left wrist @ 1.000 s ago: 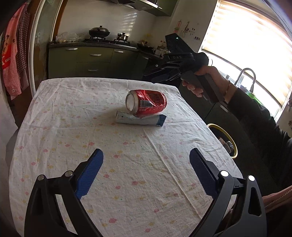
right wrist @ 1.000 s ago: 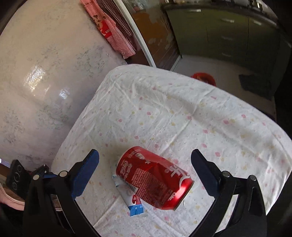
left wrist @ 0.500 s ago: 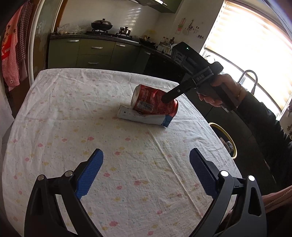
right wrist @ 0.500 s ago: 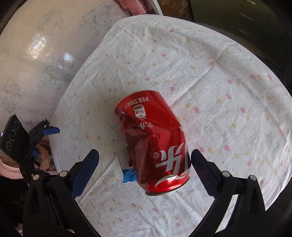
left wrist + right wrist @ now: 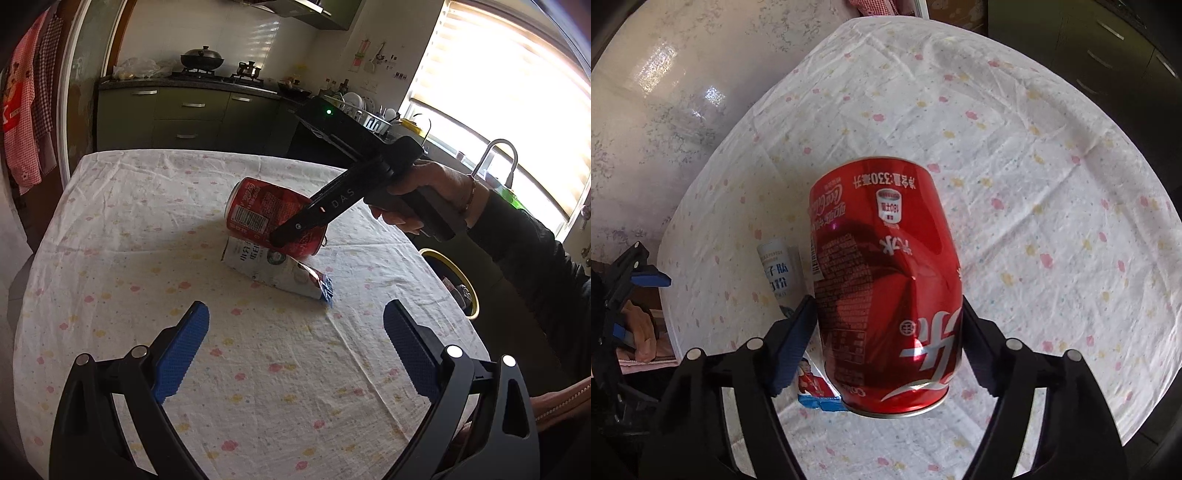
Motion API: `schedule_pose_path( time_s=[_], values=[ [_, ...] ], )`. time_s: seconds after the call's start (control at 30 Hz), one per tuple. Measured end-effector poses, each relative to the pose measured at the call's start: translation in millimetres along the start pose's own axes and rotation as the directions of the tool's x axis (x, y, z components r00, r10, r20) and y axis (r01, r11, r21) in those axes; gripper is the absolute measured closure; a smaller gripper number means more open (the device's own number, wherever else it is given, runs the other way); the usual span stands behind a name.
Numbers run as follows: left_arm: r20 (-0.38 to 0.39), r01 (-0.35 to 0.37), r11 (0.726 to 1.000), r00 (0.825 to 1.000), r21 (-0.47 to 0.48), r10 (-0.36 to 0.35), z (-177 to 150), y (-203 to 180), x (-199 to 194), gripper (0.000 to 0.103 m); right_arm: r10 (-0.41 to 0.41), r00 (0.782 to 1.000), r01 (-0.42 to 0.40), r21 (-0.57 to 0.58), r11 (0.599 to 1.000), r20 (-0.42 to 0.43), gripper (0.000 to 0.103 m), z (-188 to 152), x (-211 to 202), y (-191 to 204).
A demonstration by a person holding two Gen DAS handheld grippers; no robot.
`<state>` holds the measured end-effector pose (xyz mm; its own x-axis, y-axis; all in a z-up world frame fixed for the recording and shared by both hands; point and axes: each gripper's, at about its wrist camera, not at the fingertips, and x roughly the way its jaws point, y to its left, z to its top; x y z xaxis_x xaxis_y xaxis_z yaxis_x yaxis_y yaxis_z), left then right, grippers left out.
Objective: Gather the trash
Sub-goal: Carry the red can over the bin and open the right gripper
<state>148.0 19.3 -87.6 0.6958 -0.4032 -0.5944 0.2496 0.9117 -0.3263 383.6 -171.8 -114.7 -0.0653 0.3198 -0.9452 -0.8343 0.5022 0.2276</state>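
Observation:
A dented red soda can point(image 5: 886, 284) lies on its side on the flowered tablecloth point(image 5: 1034, 166), resting on a white and blue packet point(image 5: 775, 269). My right gripper point(image 5: 888, 336) is shut on the can, both pads against its sides. In the left wrist view the can point(image 5: 269, 214) sits mid-table with the right gripper's finger point(image 5: 325, 210) across it, and the packet point(image 5: 277, 273) lies under and in front of it. My left gripper point(image 5: 295, 347) is open and empty, over the near part of the table, well short of the can.
A yellow-rimmed bin point(image 5: 458, 284) stands on the floor off the table's right edge. Kitchen cabinets and a stove point(image 5: 184, 107) are behind the table. A sink and tap point(image 5: 498, 155) are by the window on the right.
My right gripper came down over the can and closed on it; it was open before. The can now sits lifted at one end on the packet. My left gripper stayed open, drifting slightly closer.

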Motion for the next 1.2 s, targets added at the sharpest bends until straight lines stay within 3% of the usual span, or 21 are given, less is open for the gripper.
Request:
schedule_pose_path(
  time_s=[0.53, 0.73, 0.87, 1.03, 1.2],
  values=[
    [-0.003, 0.012, 1.000, 1.000, 0.028, -0.012, 0.5, -13.9, 1.0, 0.009, -0.035, 0.977, 0.007, 0.135, 0.991, 0.212, 0.033, -57.8, -45.9, 3.6],
    [-0.007, 0.032, 0.997, 0.999, 0.066, -0.032, -1.3, -31.3, -0.1, 0.009, -0.063, 0.957, 0.013, 0.176, 0.984, 0.283, 0.033, -101.3, -78.1, 8.0],
    [-0.009, 0.036, 0.994, 0.999, 0.099, -0.036, -1.9, -42.6, -0.7, 0.009, -0.127, 0.927, 0.031, 0.266, 0.963, 0.352, 0.033, -150.1, -113.2, -6.3],
    [-0.019, 0.053, 0.991, 0.998, 0.123, -0.051, -2.2, -58.3, 3.1, 0.009, -0.256, 0.900, 0.072, 0.458, 0.886, 0.353, 0.032, -232.0, -142.2, -47.1],
    [-0.041, 0.077, 0.985, 0.997, 0.154, -0.071, -3.2, -77.8, 10.8, 0.009, -0.395, 0.895, 0.170, 0.664, 0.728, 0.205, 0.032, -316.9, -140.5, -97.5]
  ],
)
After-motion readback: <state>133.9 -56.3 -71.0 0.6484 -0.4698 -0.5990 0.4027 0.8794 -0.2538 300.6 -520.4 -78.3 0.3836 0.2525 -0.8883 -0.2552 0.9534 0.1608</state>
